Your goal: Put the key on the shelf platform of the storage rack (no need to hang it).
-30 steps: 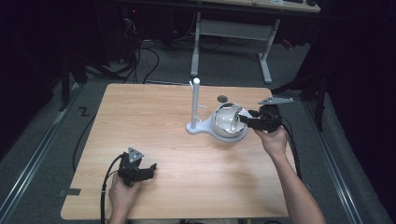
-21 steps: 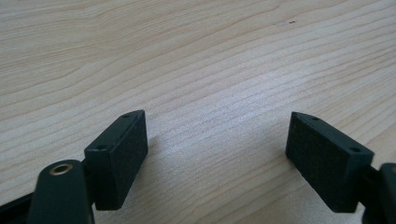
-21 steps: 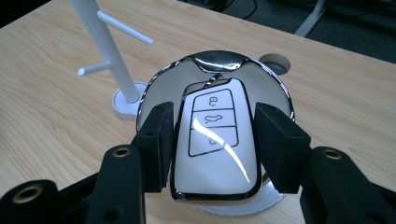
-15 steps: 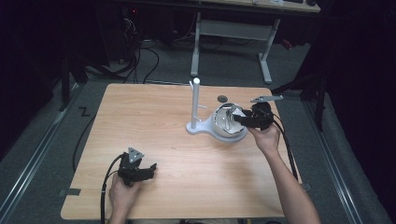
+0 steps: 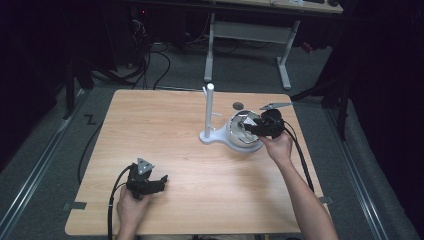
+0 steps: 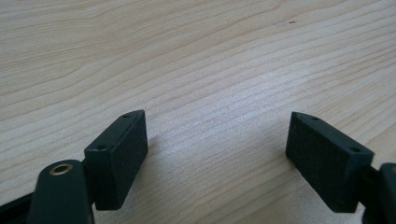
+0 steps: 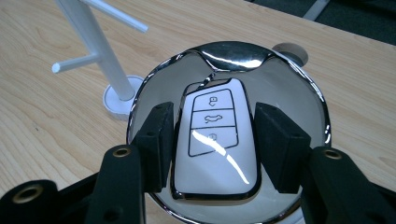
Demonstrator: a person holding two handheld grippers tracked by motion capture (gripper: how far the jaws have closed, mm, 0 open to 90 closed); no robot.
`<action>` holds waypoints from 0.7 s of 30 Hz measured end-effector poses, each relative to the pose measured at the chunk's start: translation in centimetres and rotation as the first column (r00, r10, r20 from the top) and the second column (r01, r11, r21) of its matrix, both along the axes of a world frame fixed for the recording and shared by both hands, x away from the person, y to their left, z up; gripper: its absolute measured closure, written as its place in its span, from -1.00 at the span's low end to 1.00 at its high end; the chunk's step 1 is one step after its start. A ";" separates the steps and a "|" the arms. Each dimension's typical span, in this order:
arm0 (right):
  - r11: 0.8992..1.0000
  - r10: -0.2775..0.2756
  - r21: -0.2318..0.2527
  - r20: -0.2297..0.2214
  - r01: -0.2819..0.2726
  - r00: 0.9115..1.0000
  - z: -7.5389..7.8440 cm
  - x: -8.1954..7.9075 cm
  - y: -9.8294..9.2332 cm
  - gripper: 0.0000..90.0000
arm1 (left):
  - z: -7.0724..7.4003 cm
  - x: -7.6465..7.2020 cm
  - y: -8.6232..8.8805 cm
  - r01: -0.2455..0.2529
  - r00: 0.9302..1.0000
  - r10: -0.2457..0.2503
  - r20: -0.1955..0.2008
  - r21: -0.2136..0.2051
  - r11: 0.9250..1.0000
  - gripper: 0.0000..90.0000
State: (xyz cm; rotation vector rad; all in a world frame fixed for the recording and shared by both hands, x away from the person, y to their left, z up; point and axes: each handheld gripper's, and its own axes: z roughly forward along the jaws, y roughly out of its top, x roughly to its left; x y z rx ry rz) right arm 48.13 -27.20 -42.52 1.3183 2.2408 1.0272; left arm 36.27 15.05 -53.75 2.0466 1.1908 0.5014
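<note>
High view sat above the person's side, facing forward and down over the whole counter [image 5: 165,140]. Left gripper view skimmed bare wood, very close. Right gripper view looked down close on the key fob [image 7: 217,140] in the chrome dish [image 7: 299,93], which the high view shared.

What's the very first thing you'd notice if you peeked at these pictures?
The shiny white car key with three button pictures grabs the eye, lying in a mirror-bright round dish at the table's far right. The right gripper has a black jaw on each side of the key, though I can't tell if they touch it. Beside the dish stands a white stand with pegs, while the left gripper waits open over bare wood near the front edge.
</note>
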 end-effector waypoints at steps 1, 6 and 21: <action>1.000 0.000 -0.002 -0.002 0.000 1.000 -0.1 0.1 0.1 0.11 | 0.0 0.0 0.0 0.000 1.000 0.000 0.000 0.000 1.000 -0.53; 1.000 -0.001 0.002 -0.013 0.001 1.000 -0.6 0.6 0.4 0.10 | 0.0 0.0 0.0 0.000 1.000 0.000 0.000 0.000 1.000 -0.53; 0.999 -0.032 -0.034 -0.055 0.030 0.998 -2.6 1.8 1.0 0.10 | 0.0 0.0 0.0 -0.001 1.000 0.001 0.000 -0.001 1.000 -0.53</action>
